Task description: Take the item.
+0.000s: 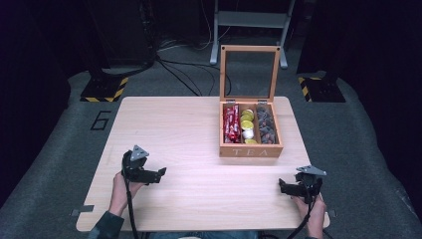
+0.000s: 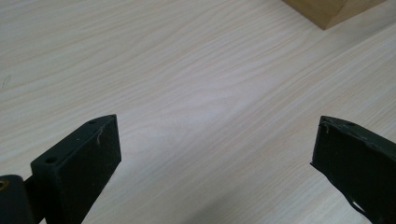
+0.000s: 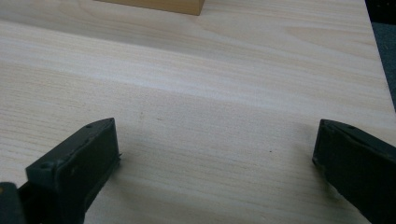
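Tea box (image 1: 251, 149) sits right of centre on table (image 1: 174, 129), lid (image 1: 250, 72) propped upright, three compartments: red sticks, yellow pods, dark packets. Left gripper (image 1: 160, 173) and right gripper (image 1: 282, 186) hover near the front edge, well apart from it, both jaws spread wide, nothing held. Box looks rigid wood, probably moderate weight; hinged lid likely swings. Best grip: lid's top rail or side walls.

Bright overhead light on the table (image 1: 189, 129) (surroundings dark), soft, slightly blurry frames.
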Demonstrator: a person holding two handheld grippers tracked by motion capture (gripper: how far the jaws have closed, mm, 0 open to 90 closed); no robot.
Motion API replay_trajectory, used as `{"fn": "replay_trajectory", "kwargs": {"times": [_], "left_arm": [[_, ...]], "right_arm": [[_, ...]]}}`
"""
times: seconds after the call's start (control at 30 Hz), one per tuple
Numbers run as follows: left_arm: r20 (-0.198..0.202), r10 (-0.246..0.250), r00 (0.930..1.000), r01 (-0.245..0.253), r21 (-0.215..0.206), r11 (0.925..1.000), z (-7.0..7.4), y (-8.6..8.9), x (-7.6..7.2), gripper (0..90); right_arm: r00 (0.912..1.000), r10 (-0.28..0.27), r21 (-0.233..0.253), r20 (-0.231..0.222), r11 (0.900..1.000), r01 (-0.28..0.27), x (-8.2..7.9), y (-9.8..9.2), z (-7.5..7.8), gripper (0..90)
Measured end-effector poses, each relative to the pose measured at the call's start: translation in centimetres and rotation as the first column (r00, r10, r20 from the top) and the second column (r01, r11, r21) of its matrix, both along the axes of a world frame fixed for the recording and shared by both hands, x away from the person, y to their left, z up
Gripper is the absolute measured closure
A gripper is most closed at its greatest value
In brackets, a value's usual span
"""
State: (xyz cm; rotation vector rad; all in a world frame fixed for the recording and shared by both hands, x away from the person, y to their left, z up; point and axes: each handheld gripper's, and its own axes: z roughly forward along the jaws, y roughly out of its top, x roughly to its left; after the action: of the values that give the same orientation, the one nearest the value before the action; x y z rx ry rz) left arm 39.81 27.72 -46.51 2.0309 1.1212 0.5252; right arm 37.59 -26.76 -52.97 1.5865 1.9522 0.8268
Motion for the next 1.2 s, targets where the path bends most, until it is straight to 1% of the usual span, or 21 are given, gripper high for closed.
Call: {"fn": "replay_trajectory", "kwargs": {"times": [0.03, 0.1, 0.23, 0.27, 0.3, 0.33, 0.37, 0.53, 0.57, 0.6, 0.67, 0.7, 0.73, 0.77, 0.8, 0.83, 0.9, 0.97, 1.07, 1.1, 1.2], "left_arm": [[0.004, -0.012, 0.9999, 0.012, 0.001, 0.9999, 0.3, -0.3, 0.2, 1.1], [0.01, -0.014, 0.9998, 0.014, 0.0, 0.9999, 0.4, -0.4, 0.4, 1.2], [0.012, -0.045, 0.9989, 0.045, 0.012, 0.9989, 1.1, -1.1, 1.1, 1.5], [0.012, -0.045, 0.9989, 0.045, 0.012, 0.9989, 1.1, -1.1, 1.1, 1.7], [0.015, -0.05, 0.9987, 0.05, 0.001, 0.9988, 1.4, -1.4, 1.4, 1.8], [0.015, -0.05, 0.9987, 0.05, 0.001, 0.9988, 1.4, -1.4, 1.4, 2.1], [0.008, -0.063, 0.998, 0.063, 0.005, 0.998, 1.7, -1.7, 1.8, 2.2], [0.013, -0.073, 0.9972, 0.073, 0.007, 0.9973, 2.2, -2.3, 2.4, 2.5], [0.014, -0.082, 0.9965, 0.082, -0.002, 0.9966, 2.4, -2.7, 2.8, 2.6], [0.014, -0.082, 0.9965, 0.082, -0.002, 0.9966, 2.4, -2.7, 2.8, 2.7], [0.012, -0.098, 0.9951, 0.098, -0.003, 0.9952, 2.6, -3.1, 3.1, 2.9], [0.011, -0.099, 0.995, 0.1, -0.015, 0.9949, 2.7, -3.3, 3.3, 3.1], [0.018, -0.101, 0.9947, 0.102, -0.011, 0.9948, 2.7, -3.6, 3.4, 3.4], [0.014, -0.114, 0.9934, 0.114, -0.013, 0.9934, 2.8, -4.1, 3.8, 3.7], [0.014, -0.114, 0.9934, 0.114, -0.013, 0.9934, 2.8, -4.1, 3.8, 3.7], [0.015, -0.123, 0.9923, 0.123, -0.015, 0.9923, 3.0, -4.6, 4.1, 3.8], [0.013, -0.132, 0.9912, 0.132, -0.008, 0.9913, 3.2, -4.8, 4.2, 3.8], [0.022, -0.143, 0.9894, 0.144, -0.009, 0.9896, 3.7, -5.4, 4.6, 4.2], [0.026, -0.149, 0.9885, 0.15, -0.013, 0.9886, 3.9, -5.8, 4.9, 4.3], [0.032, -0.158, 0.9869, 0.158, -0.011, 0.9873, 4.1, -6.2, 5.2, 4.4], [0.027, -0.168, 0.9854, 0.168, -0.013, 0.9857, 4.3, -6.7, 5.5, 4.6]], "right_arm": [[1.0, 0.0, 0.0, 0.0, 1.0, 0.0, 0.0, 0.0, 0.0, 0.0], [1.0, 0.0, 0.0, 0.0, 1.0, 0.0, 0.0, 0.0, 0.0, 0.0], [1.0, 0.0, 0.0, 0.0, 1.0, 0.0, 0.0, 0.0, 0.0, 0.0], [1.0, 0.0, 0.0, 0.0, 1.0, 0.0, 0.0, 0.0, 0.0, 0.0], [1.0, 0.0, 0.0, 0.0, 1.0, 0.0, 0.0, 0.0, 0.0, 0.0], [1.0, 0.0, 0.0, 0.0, 1.0, 0.0, 0.0, 0.0, 0.0, 0.0], [1.0, 0.0, 0.0, 0.0, 1.0, 0.0, 0.0, 0.0, 0.0, 0.0], [1.0, 0.0, 0.0, 0.0, 1.0, 0.0, 0.0, 0.0, 0.0, 0.0], [1.0, 0.0, 0.0, 0.0, 1.0, 0.0, 0.0, 0.0, 0.0, 0.0], [1.0, 0.0, 0.0, 0.0, 1.0, 0.0, 0.0, 0.0, 0.0, 0.0], [1.0, 0.0, 0.0, 0.0, 1.0, 0.0, 0.0, 0.0, 0.0, 0.0], [1.0, 0.0, 0.0, 0.0, 1.0, 0.0, 0.0, 0.0, 0.0, 0.0], [1.0, 0.0, 0.0, 0.0, 1.0, 0.0, 0.0, 0.0, 0.0, 0.0], [1.0, 0.0, 0.0, 0.0, 1.0, 0.0, 0.0, 0.0, 0.0, 0.0], [1.0, 0.0, 0.0, 0.0, 1.0, 0.0, 0.0, 0.0, 0.0, 0.0], [1.0, 0.0, 0.0, 0.0, 1.0, 0.0, 0.0, 0.0, 0.0, 0.0], [1.0, 0.0, 0.0, 0.0, 1.0, 0.0, 0.0, 0.0, 0.0, 0.0], [1.0, 0.0, 0.0, 0.0, 1.0, 0.0, 0.0, 0.0, 0.0, 0.0], [1.0, 0.0, 0.0, 0.0, 1.0, 0.0, 0.0, 0.0, 0.0, 0.0], [1.0, 0.0, 0.0, 0.0, 1.0, 0.0, 0.0, 0.0, 0.0, 0.0], [1.0, 0.0, 0.0, 0.0, 1.0, 0.0, 0.0, 0.0, 0.0, 0.0]]}}
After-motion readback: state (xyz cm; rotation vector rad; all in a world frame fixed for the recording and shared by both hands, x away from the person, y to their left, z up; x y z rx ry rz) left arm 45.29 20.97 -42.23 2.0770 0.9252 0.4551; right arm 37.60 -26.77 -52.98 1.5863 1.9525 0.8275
